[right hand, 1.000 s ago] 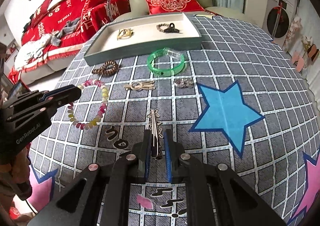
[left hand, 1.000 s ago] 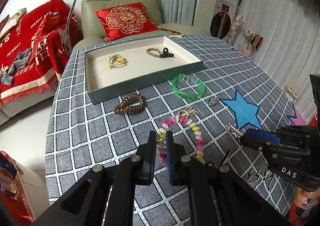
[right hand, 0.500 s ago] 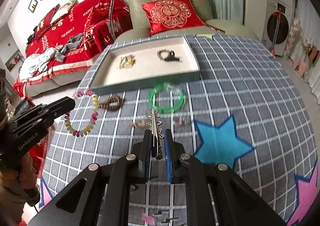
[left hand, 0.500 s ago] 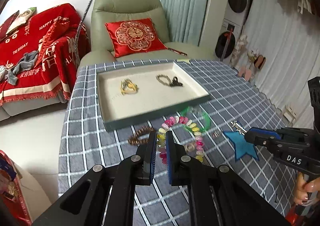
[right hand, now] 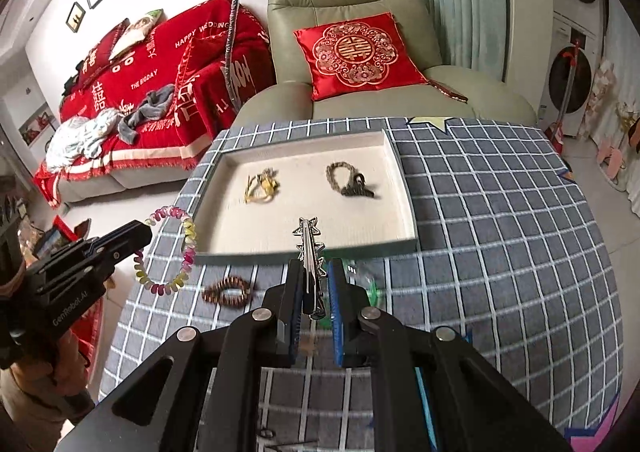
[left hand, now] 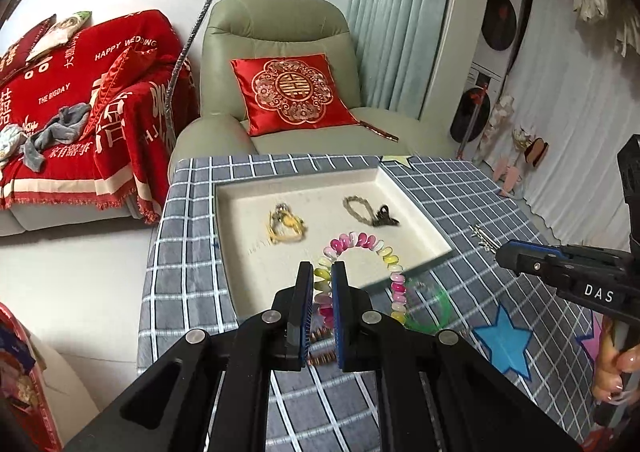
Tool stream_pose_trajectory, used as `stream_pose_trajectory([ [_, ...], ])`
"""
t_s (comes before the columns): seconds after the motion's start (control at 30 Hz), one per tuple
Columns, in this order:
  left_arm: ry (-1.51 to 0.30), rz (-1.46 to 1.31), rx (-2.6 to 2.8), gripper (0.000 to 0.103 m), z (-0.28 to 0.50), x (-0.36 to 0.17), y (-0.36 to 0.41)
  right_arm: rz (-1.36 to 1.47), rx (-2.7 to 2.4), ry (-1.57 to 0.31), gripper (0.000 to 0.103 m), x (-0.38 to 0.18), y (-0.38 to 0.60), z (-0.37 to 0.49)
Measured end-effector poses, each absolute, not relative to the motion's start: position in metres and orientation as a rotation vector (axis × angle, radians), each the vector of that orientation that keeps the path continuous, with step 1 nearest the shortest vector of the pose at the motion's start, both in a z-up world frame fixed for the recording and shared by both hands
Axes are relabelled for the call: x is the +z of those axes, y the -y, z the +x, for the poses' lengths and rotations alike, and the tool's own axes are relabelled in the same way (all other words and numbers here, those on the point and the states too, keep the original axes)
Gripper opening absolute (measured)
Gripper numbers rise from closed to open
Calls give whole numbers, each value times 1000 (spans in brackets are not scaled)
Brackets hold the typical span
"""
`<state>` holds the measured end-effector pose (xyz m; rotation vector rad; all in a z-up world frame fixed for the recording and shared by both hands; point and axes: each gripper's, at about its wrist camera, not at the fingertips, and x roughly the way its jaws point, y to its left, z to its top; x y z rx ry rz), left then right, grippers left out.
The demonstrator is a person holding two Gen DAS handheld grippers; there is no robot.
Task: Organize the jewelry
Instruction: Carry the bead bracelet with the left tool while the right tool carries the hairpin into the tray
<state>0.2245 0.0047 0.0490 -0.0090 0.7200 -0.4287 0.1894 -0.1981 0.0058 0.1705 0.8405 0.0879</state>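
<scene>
Beads of the pastel bracelet (left hand: pixel 362 272) sit pinched between the pads of the left gripper (left hand: pixel 321 276), the rest of the loop hanging free over the near edge of the tray (left hand: pixel 236 252). It looks light and limp, likely strung on elastic, so it will swing and drape; a hold on two or three beads at one side seems enough. The right gripper (right hand: pixel 314 280) is pressed together on the silver hair clip (right hand: pixel 309 248), whose star-toothed end juts forward past the fingertips toward the tray's near wall. The clip seems stiff, thin and slick, best held flat across its spine. Inside the tray lie a yellow piece (right hand: pixel 262 185) and a dark bracelet (right hand: pixel 348 181). Short of the tray, on the table (right hand: pixel 500 211), rest a brown bead bracelet (right hand: pixel 228 290) and a green bangle (left hand: pixel 434 310).
</scene>
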Motion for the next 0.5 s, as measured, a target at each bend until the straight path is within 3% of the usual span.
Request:
stream_pose_trajectory([
  [0.5, -787, -70, -329, 24, 325, 27, 5, 253, 94, -892, 14, -17, 208, 302],
])
